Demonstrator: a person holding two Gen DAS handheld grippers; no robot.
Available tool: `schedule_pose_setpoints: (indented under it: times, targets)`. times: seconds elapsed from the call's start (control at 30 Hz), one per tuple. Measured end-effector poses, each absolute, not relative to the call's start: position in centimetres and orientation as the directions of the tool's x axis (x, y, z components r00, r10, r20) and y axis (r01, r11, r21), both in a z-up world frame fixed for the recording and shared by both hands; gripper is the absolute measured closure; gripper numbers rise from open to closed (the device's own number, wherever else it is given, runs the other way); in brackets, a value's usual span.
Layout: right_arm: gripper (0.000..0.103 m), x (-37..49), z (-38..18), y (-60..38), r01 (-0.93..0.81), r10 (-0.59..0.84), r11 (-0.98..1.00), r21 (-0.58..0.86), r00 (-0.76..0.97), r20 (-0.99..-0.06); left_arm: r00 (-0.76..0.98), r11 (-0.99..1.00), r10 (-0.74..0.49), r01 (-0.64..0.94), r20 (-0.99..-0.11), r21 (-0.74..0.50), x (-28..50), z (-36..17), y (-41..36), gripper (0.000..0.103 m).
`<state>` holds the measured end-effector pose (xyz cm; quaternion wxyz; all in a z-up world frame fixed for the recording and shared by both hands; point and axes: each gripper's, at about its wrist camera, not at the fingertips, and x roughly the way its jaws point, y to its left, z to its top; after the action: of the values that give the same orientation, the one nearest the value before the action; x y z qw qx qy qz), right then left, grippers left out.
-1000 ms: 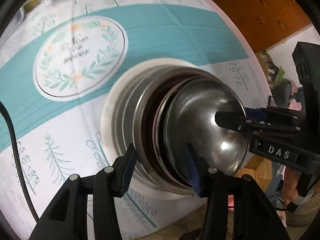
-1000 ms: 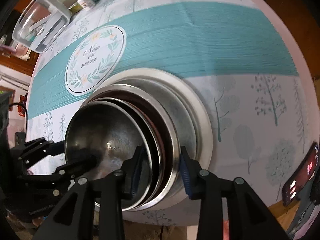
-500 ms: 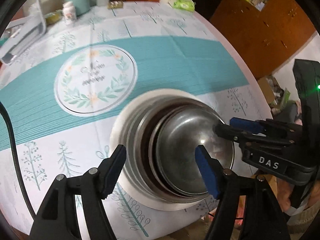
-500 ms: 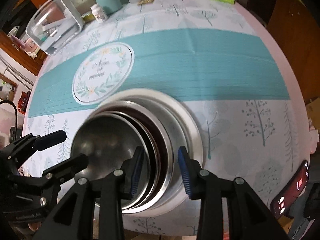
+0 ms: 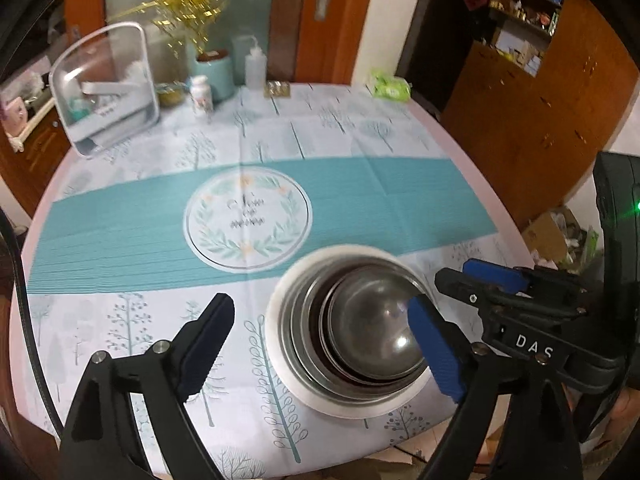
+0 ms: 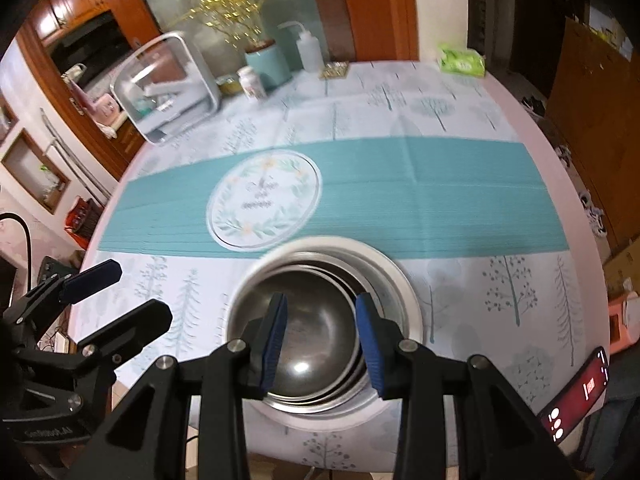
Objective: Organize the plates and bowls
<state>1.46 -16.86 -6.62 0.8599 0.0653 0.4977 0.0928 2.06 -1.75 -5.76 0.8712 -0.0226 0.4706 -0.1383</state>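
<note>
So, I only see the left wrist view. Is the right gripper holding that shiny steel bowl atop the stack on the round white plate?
Observer: No. The right wrist view shows the right gripper with its blue pads apart above the shiny steel bowl, nothing between them.
Operator: Anything on the table I'm missing?
Observer: A dark phone with a red screen, by the near right edge of the table.
Operator: Anything beside it?
Observer: A peach-coloured object, cut off by the frame; I cannot tell what.
</note>
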Motion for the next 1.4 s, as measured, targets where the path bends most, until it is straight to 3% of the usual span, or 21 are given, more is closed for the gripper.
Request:
schedule_pose_setpoints:
  times: [0.1, 0.17, 0.57, 1.4]
  targets:
    - [0.065, 1.1, -5.4, -16.9, -0.099, 0.225, 0.974, 0.203, 0.517, -0.826, 0.541, 0.965, -0.257, 0.194, -0.801, -0.178, 1.7, -4.7, -1.3, 0.015]
    - [0.058, 0.7, -4.7, -16.8, -0.099, 0.219, 0.975, 0.197, 0.538, -0.814, 0.56, 0.969, -0.244, 0.175, -0.792, -0.175, 1.3, -4.1, -1.1, 0.014]
    - [0.05, -2.1, -1.6, -16.6, -0.105, 0.177, 0.984, 0.143, 0.61, -0.772, 0.63, 0.995, -0.103, 0.052, -0.77, -0.09, -0.7, -2.0, -1.4, 0.014]
    - [0.048, -4.3, 0.5, -17.0, -0.079, 0.114, 0.993, 0.082, 0.666, -0.737, 0.647, 0.999, -0.005, -0.036, -0.763, -0.037, -2.1, -1.2, -1.8, 0.014]
